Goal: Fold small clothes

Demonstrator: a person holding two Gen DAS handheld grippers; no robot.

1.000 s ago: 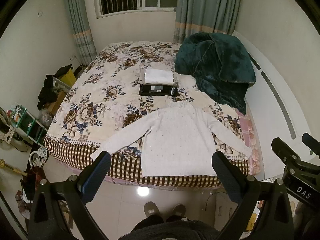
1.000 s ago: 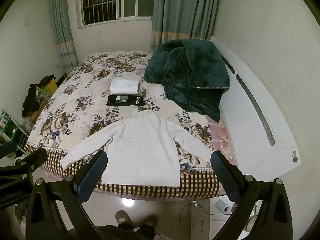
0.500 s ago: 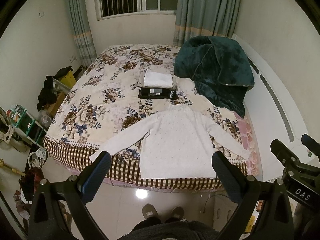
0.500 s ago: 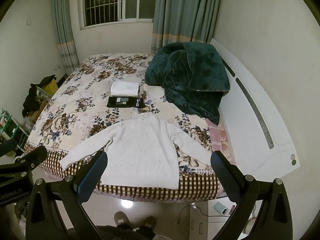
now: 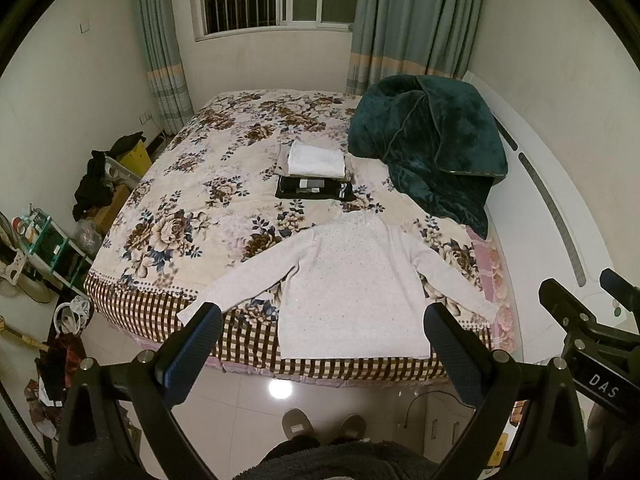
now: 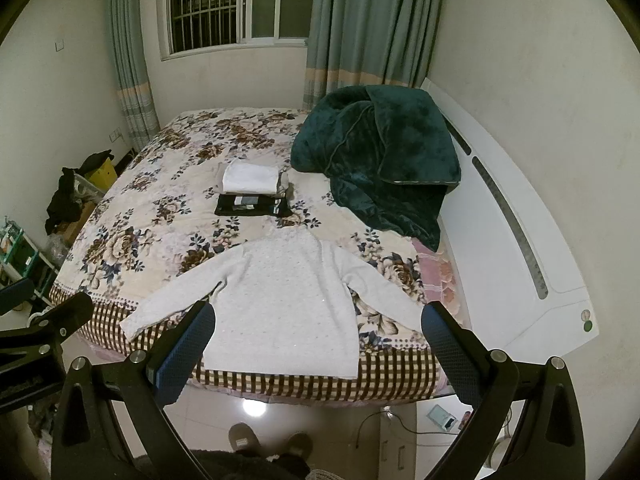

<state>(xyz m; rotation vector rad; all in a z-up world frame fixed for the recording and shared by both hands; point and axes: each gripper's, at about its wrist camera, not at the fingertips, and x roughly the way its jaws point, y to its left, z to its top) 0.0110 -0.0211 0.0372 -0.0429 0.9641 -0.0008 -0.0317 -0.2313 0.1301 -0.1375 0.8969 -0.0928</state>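
A small white long-sleeved sweater [image 5: 352, 288] lies flat with both sleeves spread on the near edge of a floral bed [image 5: 192, 184]; it also shows in the right wrist view [image 6: 288, 300]. Behind it sit folded clothes: a white piece [image 5: 316, 160] and a black piece [image 5: 316, 191]. My left gripper [image 5: 320, 356] is open and empty, held back from the bed above the floor. My right gripper [image 6: 318, 354] is open and empty too, beside it.
A dark green blanket [image 5: 432, 152] is heaped at the bed's right side by the white headboard [image 5: 560, 240]. Clutter and a shelf [image 5: 44, 236] stand on the floor at left. The person's slippered feet [image 5: 324, 426] are on the tiled floor.
Both grippers have drawn back slightly and tilted up, so the bed sits a little lower and farther in the views. The sweater has not moved.
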